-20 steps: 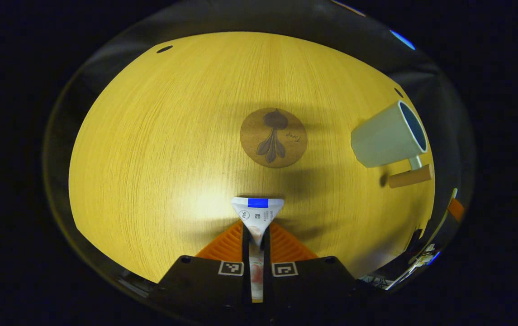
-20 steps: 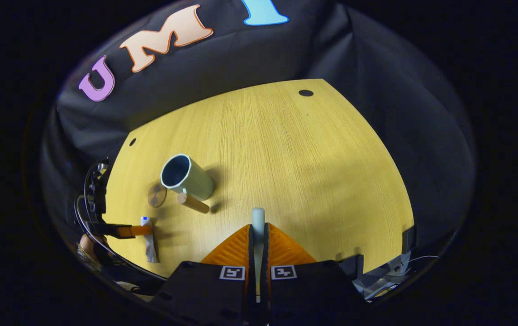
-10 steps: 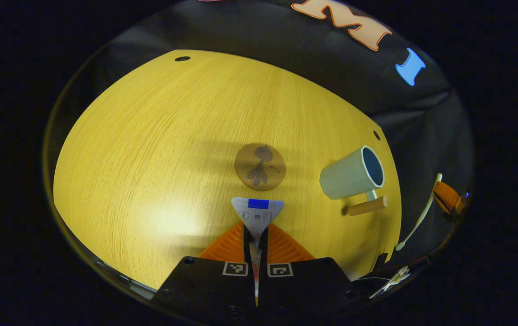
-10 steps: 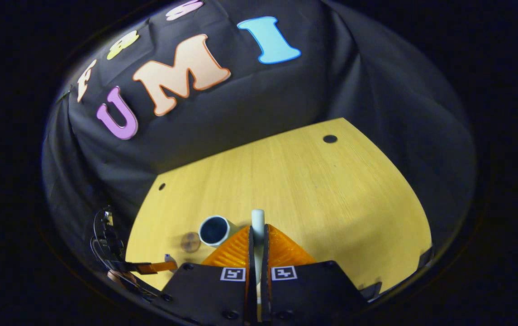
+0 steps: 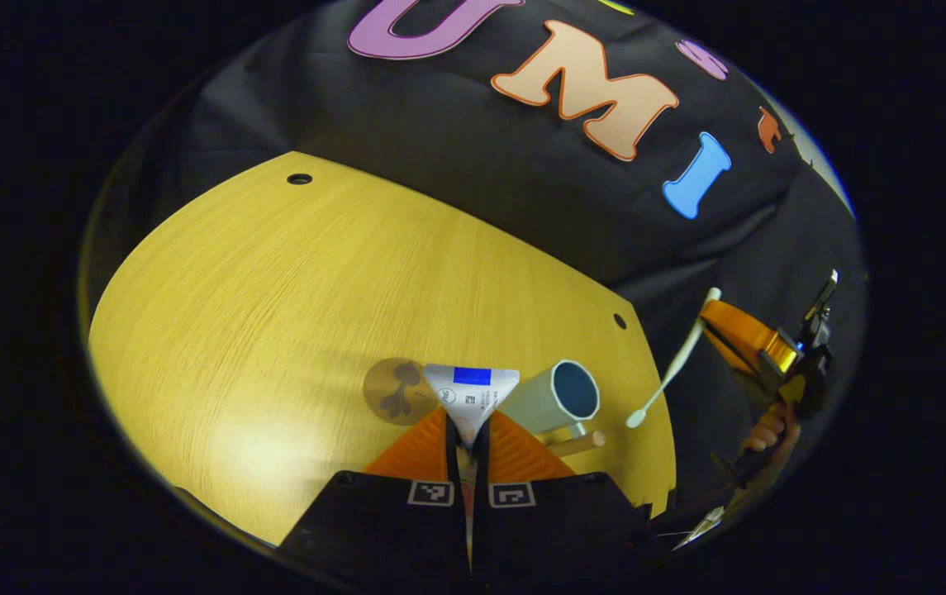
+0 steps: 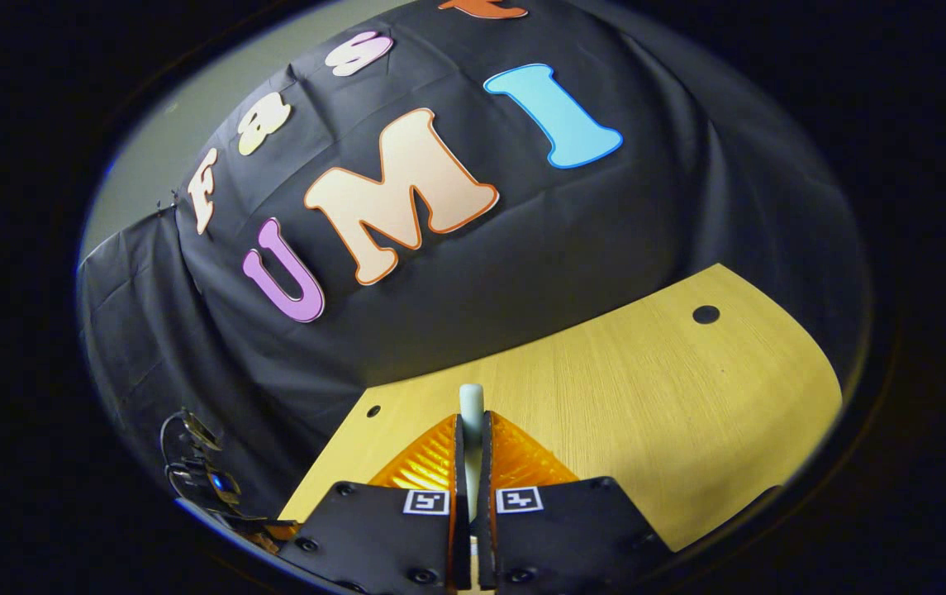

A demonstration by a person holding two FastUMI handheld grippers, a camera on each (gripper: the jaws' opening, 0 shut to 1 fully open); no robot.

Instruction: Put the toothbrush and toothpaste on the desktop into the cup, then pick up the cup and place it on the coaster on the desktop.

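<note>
Overhead, the wooden desktop point(image 5: 274, 297) is seen spread beneath both grippers in the left gripper view, backed by the black cloth wall point(image 5: 456, 149); its far portion is also seen in the right gripper view point(image 6: 646, 397), where a round hole point(image 6: 705, 314) is noted near the edge; 2 similar holes point(image 5: 299, 178) are noted along the far edge in the left gripper view. The cup point(image 5: 551, 402) is recorded standing on the desktop, its open mouth visible and its wooden handle point(image 5: 576, 443) directed toward the near side; the round coaster point(image 5: 396, 391) is recorded lying flat on the desktop, left of the cup and apart from it. The left gripper point(image 5: 468, 426) is found closed on the toothpaste point(image 5: 471, 394), both fingers pressed on the tube, whose flat crimped end with a blue band projects forward, held above the desktop and overlapping the coaster and cup in the view. The right gripper point(image 6: 471, 430) is found closed on the toothbrush point(image 6: 471, 401), whose pale end projects just beyond the fingertips; in the left gripper view the same gripper point(image 5: 737, 335) is seen at the right, raised against the cloth, with the toothbrush point(image 5: 671, 372) slanting down-left, its lower end near the cup; a hand point(image 5: 766, 430) is seen below it, holding the unit.
</note>
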